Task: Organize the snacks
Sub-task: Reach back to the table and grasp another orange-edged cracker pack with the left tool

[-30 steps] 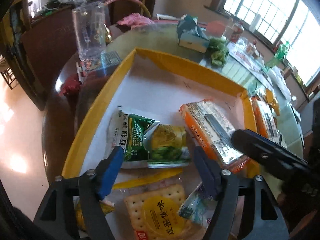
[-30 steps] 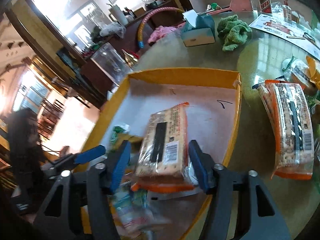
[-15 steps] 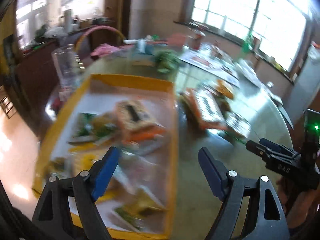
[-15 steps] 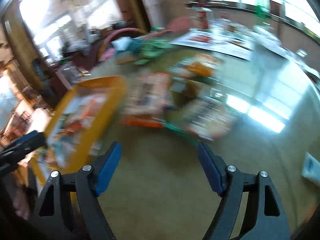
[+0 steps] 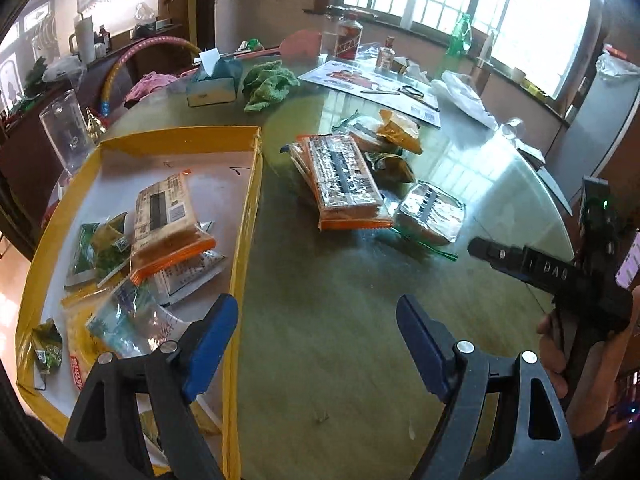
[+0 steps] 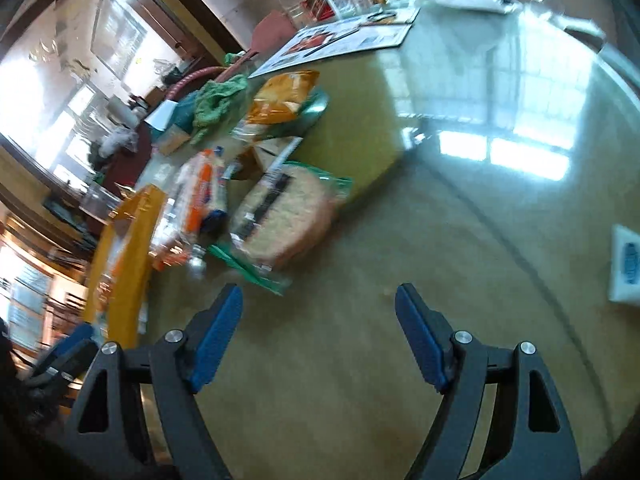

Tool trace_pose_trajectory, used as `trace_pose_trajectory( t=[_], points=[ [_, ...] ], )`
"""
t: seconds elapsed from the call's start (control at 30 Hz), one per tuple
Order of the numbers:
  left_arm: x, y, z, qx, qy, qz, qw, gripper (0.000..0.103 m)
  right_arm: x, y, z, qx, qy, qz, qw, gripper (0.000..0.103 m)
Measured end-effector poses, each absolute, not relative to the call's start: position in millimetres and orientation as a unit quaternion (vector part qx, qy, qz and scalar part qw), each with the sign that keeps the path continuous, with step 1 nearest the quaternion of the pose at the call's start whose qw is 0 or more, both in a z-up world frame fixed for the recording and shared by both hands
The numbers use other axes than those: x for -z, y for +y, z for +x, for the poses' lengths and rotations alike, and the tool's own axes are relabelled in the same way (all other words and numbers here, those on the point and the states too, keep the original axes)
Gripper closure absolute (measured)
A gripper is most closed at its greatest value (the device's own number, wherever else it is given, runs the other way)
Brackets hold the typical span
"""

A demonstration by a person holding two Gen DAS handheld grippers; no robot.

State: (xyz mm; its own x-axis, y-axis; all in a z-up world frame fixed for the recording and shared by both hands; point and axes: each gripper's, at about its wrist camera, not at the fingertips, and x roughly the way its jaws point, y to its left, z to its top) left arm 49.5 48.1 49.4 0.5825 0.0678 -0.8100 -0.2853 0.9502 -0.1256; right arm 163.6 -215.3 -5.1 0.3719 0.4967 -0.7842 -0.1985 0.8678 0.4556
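Snacks in crinkly plastic wrappers lie heaped in the yellow-walled tray (image 5: pixel 248 216) at left of frame; flat orange-edged cracker packs (image 5: pixel 340 180) sit mid-frame on the glossy counter (image 5: pixel 340 320). My left tongs (image 5: pixel 316 344) and right tongs (image 6: pixel 318 332) both gape wide, empty.

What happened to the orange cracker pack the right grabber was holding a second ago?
The right hand-held gripper let go of the orange cracker pack, which now lies in the yellow tray on the other snacks. Both it and the left hand-held gripper pulled back from the tray, open and empty, over the table. The snacks beside the tray stayed put.
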Motion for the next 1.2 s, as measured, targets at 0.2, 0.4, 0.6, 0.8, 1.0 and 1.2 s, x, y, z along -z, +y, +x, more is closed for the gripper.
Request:
trace_pose_trajectory(
  t=[0.2,0.4,0.6,0.8,1.0,1.2],
  points=[
    [-53.7,56.9,47.2,-0.106,0.436,-0.134,0.884,0.021,0.3,-184.9,190.2,-0.188,0.526,0.165,0.813,0.021],
    [-57.7,72.5,45.5,-0.116,0.428,-0.146,0.884,0.021,6.5,-162.6,212.9,-0.116,0.527,0.165,0.826,0.02],
    [-70.6,78.5,64.6,-0.114,0.42,-0.134,0.89,0.021,9.6,-137.5,207.5,-0.101,0.511,0.063,0.851,0.019],
    [-70.7,78.3,123.1,-0.102,0.444,-0.129,0.881,0.021,12.9,-134.5,185.1,-0.121,0.497,-0.031,0.859,0.021],
    [-39.9,63.1,188.1,-0.105,0.49,-0.112,0.858,0.021,8.4,-167.1,169.0,-0.131,0.503,-0.021,0.854,0.029],
    [-5.8,58.7,225.8,-0.141,0.53,-0.087,0.832,0.027,7.1,-184.5,163.0,-0.15,0.497,0.004,0.854,0.024]
  ],
)
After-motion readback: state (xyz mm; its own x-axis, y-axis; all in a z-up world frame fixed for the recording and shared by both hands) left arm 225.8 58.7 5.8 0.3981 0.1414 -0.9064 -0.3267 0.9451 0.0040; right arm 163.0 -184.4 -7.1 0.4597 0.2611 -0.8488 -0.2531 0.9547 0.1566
